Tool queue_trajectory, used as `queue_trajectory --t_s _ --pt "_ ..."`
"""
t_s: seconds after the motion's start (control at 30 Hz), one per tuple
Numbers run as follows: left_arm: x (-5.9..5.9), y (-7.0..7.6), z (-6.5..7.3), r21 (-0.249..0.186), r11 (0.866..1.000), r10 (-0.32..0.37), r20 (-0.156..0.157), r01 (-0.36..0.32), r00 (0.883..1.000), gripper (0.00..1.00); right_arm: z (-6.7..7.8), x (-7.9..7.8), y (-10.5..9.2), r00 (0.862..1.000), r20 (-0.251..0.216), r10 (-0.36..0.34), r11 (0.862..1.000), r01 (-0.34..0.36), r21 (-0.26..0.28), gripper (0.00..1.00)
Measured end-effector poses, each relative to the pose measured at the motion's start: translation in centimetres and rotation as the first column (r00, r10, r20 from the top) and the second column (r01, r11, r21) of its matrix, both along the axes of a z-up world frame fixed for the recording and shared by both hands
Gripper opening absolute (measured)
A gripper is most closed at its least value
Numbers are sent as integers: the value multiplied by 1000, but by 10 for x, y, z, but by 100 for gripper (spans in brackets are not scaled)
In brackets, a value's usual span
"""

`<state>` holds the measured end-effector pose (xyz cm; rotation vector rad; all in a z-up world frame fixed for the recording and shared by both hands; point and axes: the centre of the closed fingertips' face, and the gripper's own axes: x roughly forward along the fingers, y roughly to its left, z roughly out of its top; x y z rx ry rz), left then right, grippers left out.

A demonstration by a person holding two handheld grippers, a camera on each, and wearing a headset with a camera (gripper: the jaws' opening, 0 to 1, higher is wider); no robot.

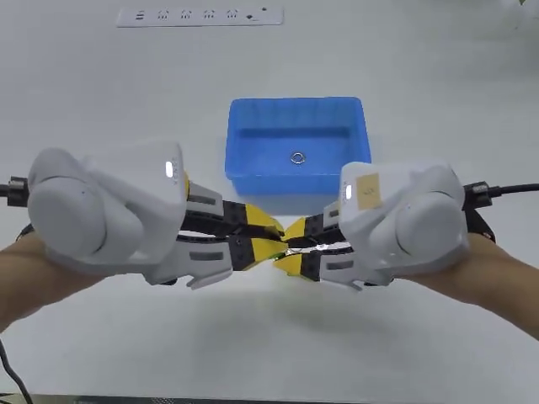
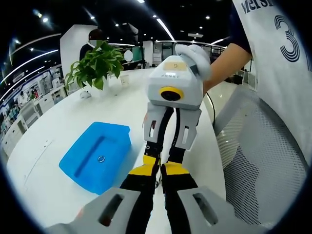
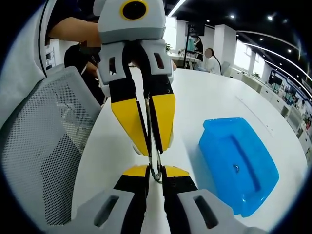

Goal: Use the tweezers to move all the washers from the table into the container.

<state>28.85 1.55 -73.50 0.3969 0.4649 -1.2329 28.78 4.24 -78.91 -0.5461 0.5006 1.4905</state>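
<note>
Lying level, left-to-right: tweezers (image 1: pixel 310 247)

the flat tabletop (image 1: pixel 253 337) is plain white. the bright blue rectangular plastic container (image 1: pixel 295 103) is one solid colour, and the small round metal washer (image 1: pixel 297 157) is silver. the left gripper (image 1: pixel 276 237) and right gripper (image 1: pixel 293 246) have white shells and black jaws with yellow tips. the thin metal tweezers (image 3: pixel 154 146) are silver-grey.
</note>
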Motion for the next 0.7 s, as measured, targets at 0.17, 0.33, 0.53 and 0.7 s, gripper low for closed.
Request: queue_trajectory --t_s 0.17,0.33,0.53,0.7 --pt "1 0 0 -2 1000 2 -3 -2 1000 9 -1 0 0 1000 -2 2 1000 -2 -2 11" --pt "1 0 1 9 1000 0 2 0 1000 9 -1 0 0 1000 3 5 1000 -5 -4 10" --pt "0 1 7 12 1000 1 15 -1 1000 9 5 0 2 1000 -3 -6 1000 6 18 10" --pt "1 3 14 2 1000 12 24 -12 1000 9 11 1 5 1000 2 -4 999 4 34 10"
